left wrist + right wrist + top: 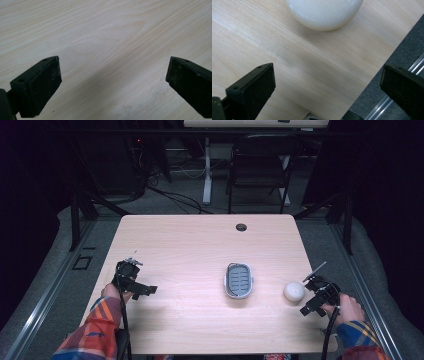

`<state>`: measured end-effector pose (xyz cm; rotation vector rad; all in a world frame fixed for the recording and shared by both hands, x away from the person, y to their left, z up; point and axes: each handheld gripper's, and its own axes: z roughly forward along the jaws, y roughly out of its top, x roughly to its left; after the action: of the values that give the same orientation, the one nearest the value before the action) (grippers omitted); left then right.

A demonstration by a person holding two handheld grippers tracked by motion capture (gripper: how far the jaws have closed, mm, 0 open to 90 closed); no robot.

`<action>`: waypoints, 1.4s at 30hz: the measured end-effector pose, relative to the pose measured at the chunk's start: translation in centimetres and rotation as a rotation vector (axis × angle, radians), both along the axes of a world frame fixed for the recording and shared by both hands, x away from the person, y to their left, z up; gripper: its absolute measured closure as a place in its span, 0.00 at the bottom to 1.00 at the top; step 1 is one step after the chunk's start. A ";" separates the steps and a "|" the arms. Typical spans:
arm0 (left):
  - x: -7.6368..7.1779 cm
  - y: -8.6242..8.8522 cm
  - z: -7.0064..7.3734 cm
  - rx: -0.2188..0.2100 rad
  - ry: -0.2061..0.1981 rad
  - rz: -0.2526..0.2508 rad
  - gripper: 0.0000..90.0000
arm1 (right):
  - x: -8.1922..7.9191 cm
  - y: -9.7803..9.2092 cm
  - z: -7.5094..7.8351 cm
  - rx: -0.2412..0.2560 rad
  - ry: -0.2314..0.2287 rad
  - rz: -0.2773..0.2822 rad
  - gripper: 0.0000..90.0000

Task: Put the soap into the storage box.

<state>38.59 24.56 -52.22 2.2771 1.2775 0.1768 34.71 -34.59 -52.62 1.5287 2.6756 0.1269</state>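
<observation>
I see my left gripper [134, 281] over bare desk [190, 245] near its left edge, fingers [40, 85] apart. My right gripper [316, 296] sits just beside the white ball [293, 291], fingers [253, 87] apart, empty. A grey tray [238, 280] lies mid-desk.

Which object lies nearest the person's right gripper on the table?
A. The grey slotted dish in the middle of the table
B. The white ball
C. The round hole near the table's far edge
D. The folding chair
B: the white ball sits just beside the right gripper, and shows close ahead of its open jaws in the right gripper view, while the grey slotted dish lies farther off at mid-table.
</observation>
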 end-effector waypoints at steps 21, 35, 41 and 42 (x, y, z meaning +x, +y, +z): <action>0.0 -0.2 0.0 -0.009 0.005 -0.020 0.00 | 3.6 2.6 0.3 -0.001 0.044 0.105 0.00; 0.0 -0.2 0.0 -0.009 0.010 -0.025 0.00 | 5.0 3.9 -0.3 0.036 -0.026 0.065 0.00; 0.0 -0.3 -0.1 -0.003 0.007 -0.028 0.00 | 5.8 4.1 -0.8 0.022 -0.008 0.055 0.11; 0.1 -0.3 -0.1 -0.003 0.009 -0.027 0.00 | 5.9 4.1 -0.7 0.008 -0.009 0.064 0.14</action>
<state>38.65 24.27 -52.32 2.2941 1.2501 0.1547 40.63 -30.52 -53.31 1.4421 2.7207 0.1468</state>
